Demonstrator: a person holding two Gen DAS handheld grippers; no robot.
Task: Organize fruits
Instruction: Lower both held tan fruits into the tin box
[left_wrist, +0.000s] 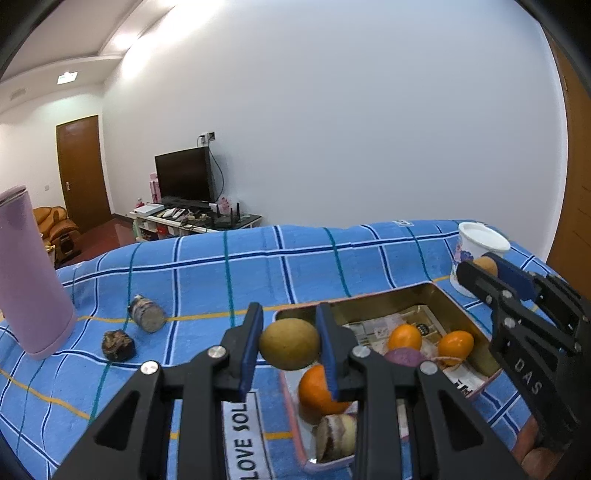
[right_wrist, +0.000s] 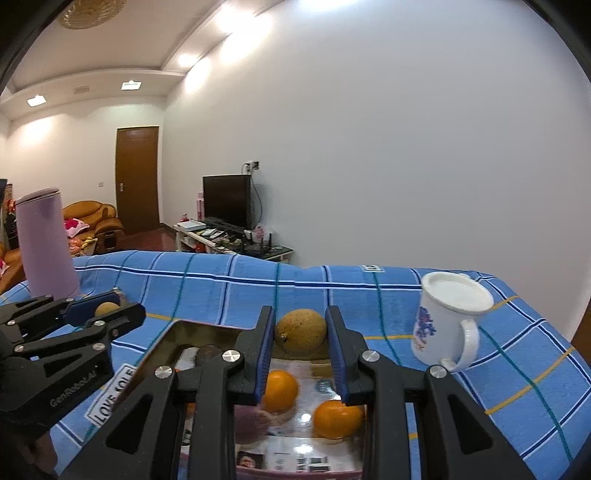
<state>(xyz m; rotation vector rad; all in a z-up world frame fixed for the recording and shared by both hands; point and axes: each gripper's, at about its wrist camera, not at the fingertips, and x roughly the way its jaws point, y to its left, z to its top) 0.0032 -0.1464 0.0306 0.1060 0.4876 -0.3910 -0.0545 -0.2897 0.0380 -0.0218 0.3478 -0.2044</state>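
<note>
Both grippers carry fruit over the tin tray (left_wrist: 436, 295) on the blue cloth: left gripper (left_wrist: 290, 345) jaws closed on a greenish-brown fruit (left_wrist: 289, 343), right gripper (right_wrist: 301, 334) jaws clamped on a tan fruit (right_wrist: 301, 331), prob to drop w/ oranges (right_wrist: 280, 391) already inside

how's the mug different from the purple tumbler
The mug is white with a floral print; the tumbler is plain lilac. The mug is short and squat with a handle; the tumbler is tall, with no handle in view. The mug stands to the right of the tin, the tumbler far to its left. Both stand upright on the blue checked cloth, lids on.
</note>
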